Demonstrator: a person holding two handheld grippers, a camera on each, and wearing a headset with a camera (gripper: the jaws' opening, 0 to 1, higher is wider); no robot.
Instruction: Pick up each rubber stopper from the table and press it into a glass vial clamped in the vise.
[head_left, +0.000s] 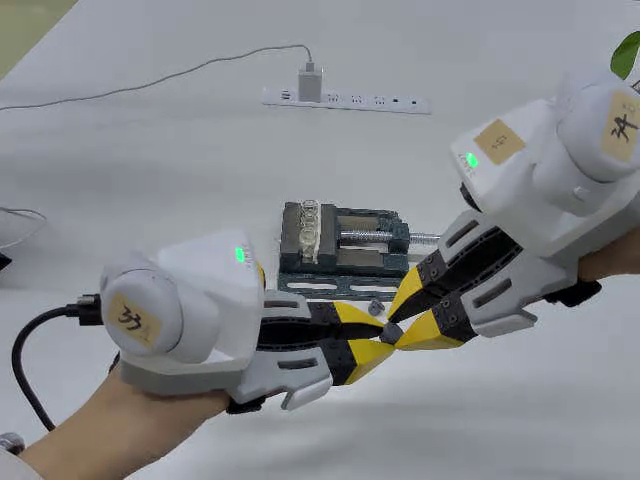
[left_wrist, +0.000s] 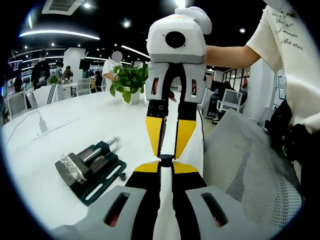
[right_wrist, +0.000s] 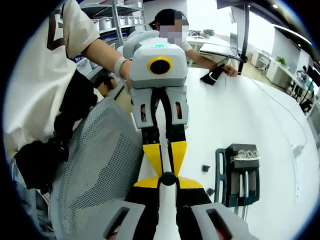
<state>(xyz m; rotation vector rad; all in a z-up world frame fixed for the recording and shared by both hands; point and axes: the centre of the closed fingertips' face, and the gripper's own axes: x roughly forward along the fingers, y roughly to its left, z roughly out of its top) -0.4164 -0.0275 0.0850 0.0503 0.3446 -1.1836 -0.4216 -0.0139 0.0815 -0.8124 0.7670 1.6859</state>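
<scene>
Head view: the left gripper (head_left: 384, 337) and the right gripper (head_left: 401, 329) meet tip to tip above the counter (head_left: 200, 150), with one dark rubber stopper (head_left: 392, 332) caught between them. Both sets of jaws are narrowed to about the stopper's width and touch it. I cannot tell which pair actually bears the grip.

The vise (head_left: 345, 250) lies just beyond the meeting point. Its screw runs off to the right, and the glass vials (head_left: 310, 225) stand upright at its left end. From the stopper, the vials are forward and a little left. I judge that side slightly favours the left gripper.

In the right gripper view the stopper (right_wrist: 168, 178) reads as a round dark knob, with no clear long axis. A spare stopper (head_left: 376, 308) lies on the counter in front of the vise.
</scene>
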